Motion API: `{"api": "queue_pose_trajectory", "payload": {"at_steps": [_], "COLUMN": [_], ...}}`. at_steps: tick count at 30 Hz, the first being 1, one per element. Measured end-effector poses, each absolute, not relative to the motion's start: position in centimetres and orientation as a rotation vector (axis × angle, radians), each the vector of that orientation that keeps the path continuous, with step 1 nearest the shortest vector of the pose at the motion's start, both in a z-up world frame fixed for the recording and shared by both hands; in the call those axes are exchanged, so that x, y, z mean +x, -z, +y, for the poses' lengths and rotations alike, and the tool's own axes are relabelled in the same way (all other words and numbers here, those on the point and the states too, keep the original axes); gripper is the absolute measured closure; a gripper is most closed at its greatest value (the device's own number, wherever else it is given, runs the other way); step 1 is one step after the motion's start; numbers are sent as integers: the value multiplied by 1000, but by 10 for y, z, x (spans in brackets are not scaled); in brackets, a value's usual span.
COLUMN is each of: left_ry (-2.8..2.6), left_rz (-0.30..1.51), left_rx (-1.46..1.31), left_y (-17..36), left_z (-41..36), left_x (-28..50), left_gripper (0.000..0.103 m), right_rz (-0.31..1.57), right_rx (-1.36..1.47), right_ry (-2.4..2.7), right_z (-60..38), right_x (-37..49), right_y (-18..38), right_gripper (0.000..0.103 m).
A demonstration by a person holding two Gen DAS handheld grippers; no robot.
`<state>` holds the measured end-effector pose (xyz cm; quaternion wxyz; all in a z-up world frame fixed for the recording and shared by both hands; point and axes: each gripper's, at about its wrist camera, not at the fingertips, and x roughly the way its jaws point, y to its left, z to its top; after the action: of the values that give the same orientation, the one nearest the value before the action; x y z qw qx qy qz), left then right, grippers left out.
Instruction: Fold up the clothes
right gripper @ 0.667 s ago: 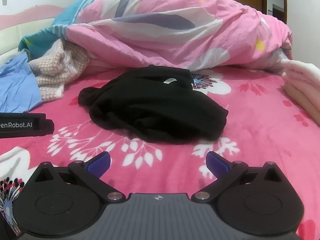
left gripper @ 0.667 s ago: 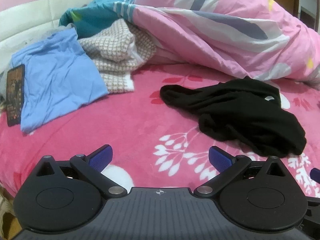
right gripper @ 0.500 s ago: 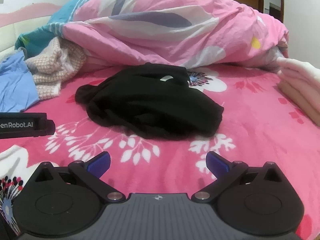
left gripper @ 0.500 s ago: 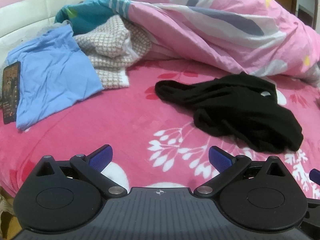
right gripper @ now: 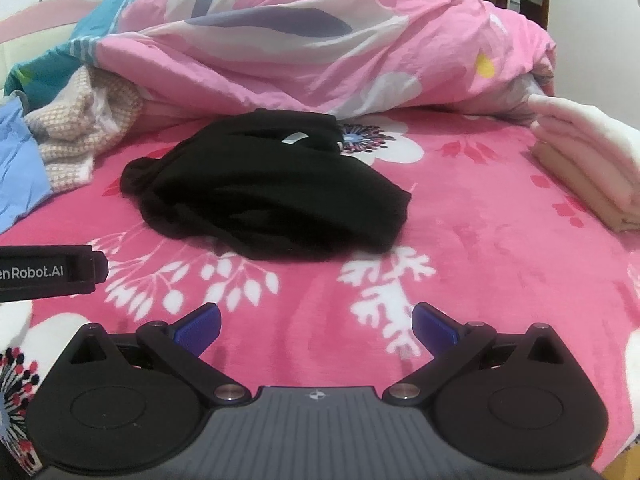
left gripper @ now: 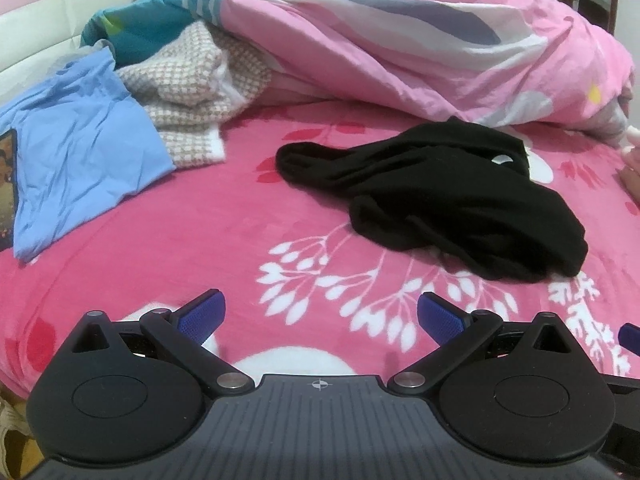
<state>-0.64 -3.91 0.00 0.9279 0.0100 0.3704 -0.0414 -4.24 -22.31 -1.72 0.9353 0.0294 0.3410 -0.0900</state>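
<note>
Left gripper point(left gripper: 321, 314) and right gripper point(right gripper: 316, 322) point downward over the bed point(right gripper: 480, 260), jaws fully apart, empty. Black garment point(right gripper: 264, 196) lies crumpled at 12 o'clock.

garment point(right gripper: 264, 192) mid-bed, quilt point(right gripper: 320, 40) behind, crumpled clothes point(left gripper: 80, 152) left, folded stack point(right gripper: 592, 160) right

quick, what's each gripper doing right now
Left gripper: open, holding nothing, short of the black garment.
Right gripper: open, holding nothing.
</note>
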Motion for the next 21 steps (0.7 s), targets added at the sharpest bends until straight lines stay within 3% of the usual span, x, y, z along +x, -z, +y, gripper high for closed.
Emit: {"api": "queue_pose_trajectory", "payload": {"at_steps": [21], "left_ry": [82], "left_rz": [750], "left_rx": [58], "left_y": [-1], "left_z": [-46], "left_x": [-9], "left_gripper": [0], "right_rz": [693], "right_rx": [45], "right_ry": [190], "right_z": [-225], "right_x": [-43], "right_y": [13], "right_gripper": [0]}}
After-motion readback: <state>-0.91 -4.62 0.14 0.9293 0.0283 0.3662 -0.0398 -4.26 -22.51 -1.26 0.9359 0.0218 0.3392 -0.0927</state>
